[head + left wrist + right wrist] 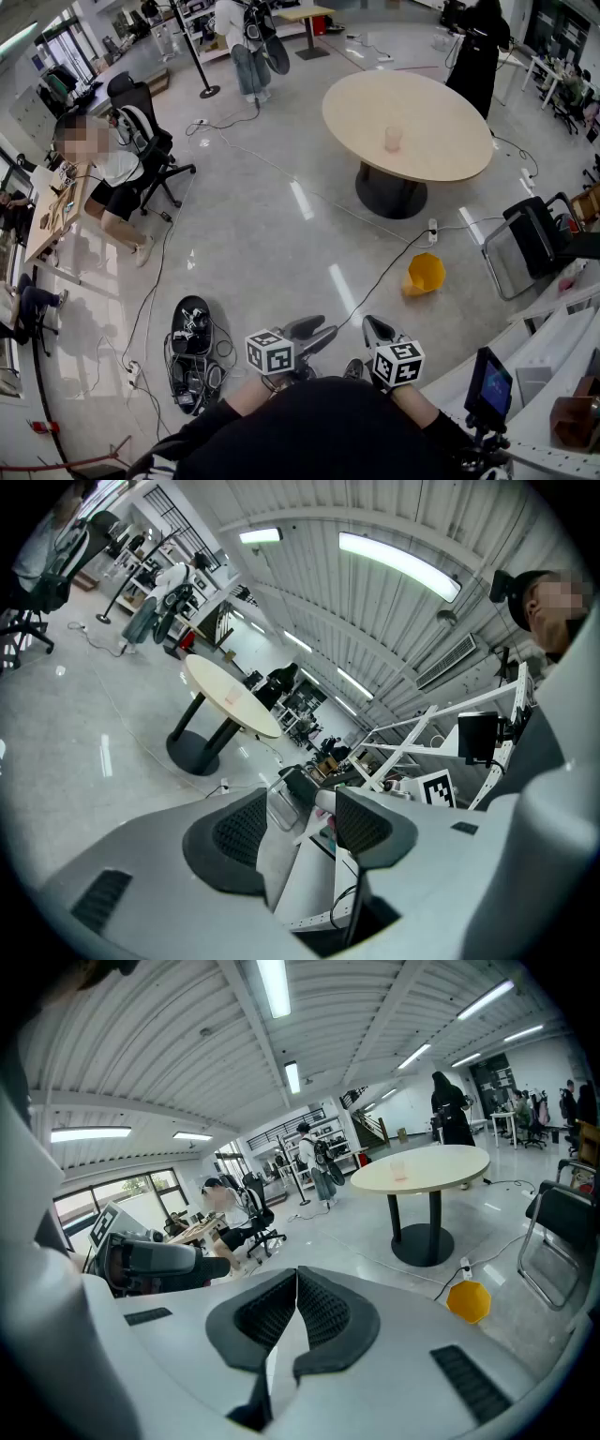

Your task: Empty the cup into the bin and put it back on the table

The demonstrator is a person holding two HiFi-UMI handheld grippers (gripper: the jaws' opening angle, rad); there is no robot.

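Note:
A pale pink cup (393,139) stands upright on the round beige table (431,159) across the room; the right gripper view also shows the cup (398,1170) on the table (441,1168). A yellow bin (425,274) lies tipped on the floor in front of the table and is seen again as the bin (468,1301) low at the right. Both grippers are held close to my body, far from the cup. My left gripper (314,333) (300,822) is open with nothing between its pads. My right gripper (375,328) (296,1302) is shut and holds nothing.
A seated person (112,178) and an office chair (150,141) are at the left by a desk. Cables (375,281) cross the floor. A dark folding chair (530,239) stands right of the bin. Black gear (192,328) lies near my feet. People stand at the far side.

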